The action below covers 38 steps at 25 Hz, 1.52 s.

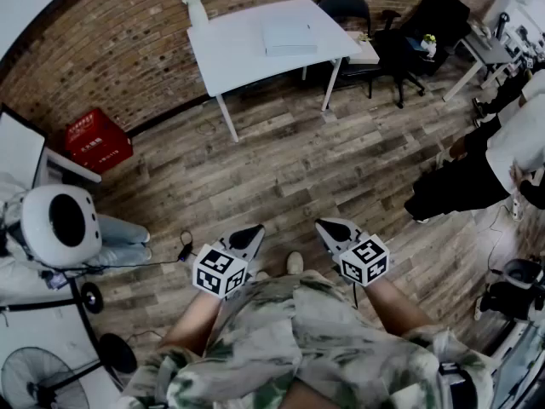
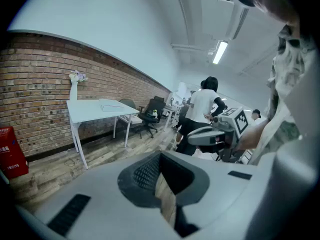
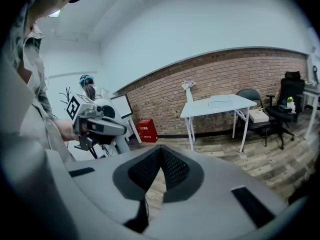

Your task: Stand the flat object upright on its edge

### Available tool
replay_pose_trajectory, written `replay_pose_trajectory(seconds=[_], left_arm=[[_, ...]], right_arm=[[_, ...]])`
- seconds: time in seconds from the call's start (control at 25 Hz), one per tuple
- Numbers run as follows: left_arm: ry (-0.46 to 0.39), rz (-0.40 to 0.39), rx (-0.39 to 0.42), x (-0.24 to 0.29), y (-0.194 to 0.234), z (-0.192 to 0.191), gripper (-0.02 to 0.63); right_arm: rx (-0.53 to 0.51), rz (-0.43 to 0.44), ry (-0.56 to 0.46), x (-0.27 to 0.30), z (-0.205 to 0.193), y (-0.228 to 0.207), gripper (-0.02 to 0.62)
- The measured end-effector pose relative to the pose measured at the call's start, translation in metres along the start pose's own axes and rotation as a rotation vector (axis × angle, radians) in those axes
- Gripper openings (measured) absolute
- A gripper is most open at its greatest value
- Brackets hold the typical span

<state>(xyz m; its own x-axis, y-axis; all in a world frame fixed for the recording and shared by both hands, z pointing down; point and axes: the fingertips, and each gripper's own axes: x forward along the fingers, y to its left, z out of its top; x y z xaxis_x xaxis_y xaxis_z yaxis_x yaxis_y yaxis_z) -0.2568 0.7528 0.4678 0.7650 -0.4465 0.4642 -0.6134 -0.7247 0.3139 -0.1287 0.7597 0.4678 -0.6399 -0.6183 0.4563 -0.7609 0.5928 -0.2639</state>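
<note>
Wood floor (image 1: 341,169) is the big gap here. The white surface (image 1: 230,49) sits at 12 o'clock, well apart from me, by the brick wall (image 1: 102,49). The flat object (image 1: 289,37) lies flat on it, in the 3 o'clock half, long side looking roughly 9-to-3. Left claw (image 1: 253,232) and right claw (image 1: 329,226) are both pressed together on nothing, at my waist, aimed at 12. The object lines up between them and neither is nearer, so I judge a walk-up comes first.
</note>
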Motion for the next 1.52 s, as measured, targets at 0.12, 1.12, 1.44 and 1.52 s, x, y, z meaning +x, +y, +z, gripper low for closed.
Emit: replay_pose_trajectory(seconds=[0.12, 1.12, 1.44, 1.52], left_arm=[[0.004, 0.007, 0.008, 0.018, -0.006, 0.009, 0.025], [0.007, 0.042, 0.065, 0.167, 0.05, 0.094, 0.037], [0.003, -0.04, 0.086, 0.223, 0.128, 0.163, 0.121], [0.001, -0.063, 0.097, 0.233, 0.152, 0.181, 0.121]], right_arm=[[-0.008, 0.007, -0.01, -0.008, 0.003, -0.018, 0.02], [0.101, -0.103, -0.076, 0.008, 0.031, -0.193, 0.103], [0.074, -0.194, -0.055, 0.061, 0.091, -0.249, 0.112], [0.083, -0.215, -0.053, 0.081, 0.106, -0.261, 0.109]])
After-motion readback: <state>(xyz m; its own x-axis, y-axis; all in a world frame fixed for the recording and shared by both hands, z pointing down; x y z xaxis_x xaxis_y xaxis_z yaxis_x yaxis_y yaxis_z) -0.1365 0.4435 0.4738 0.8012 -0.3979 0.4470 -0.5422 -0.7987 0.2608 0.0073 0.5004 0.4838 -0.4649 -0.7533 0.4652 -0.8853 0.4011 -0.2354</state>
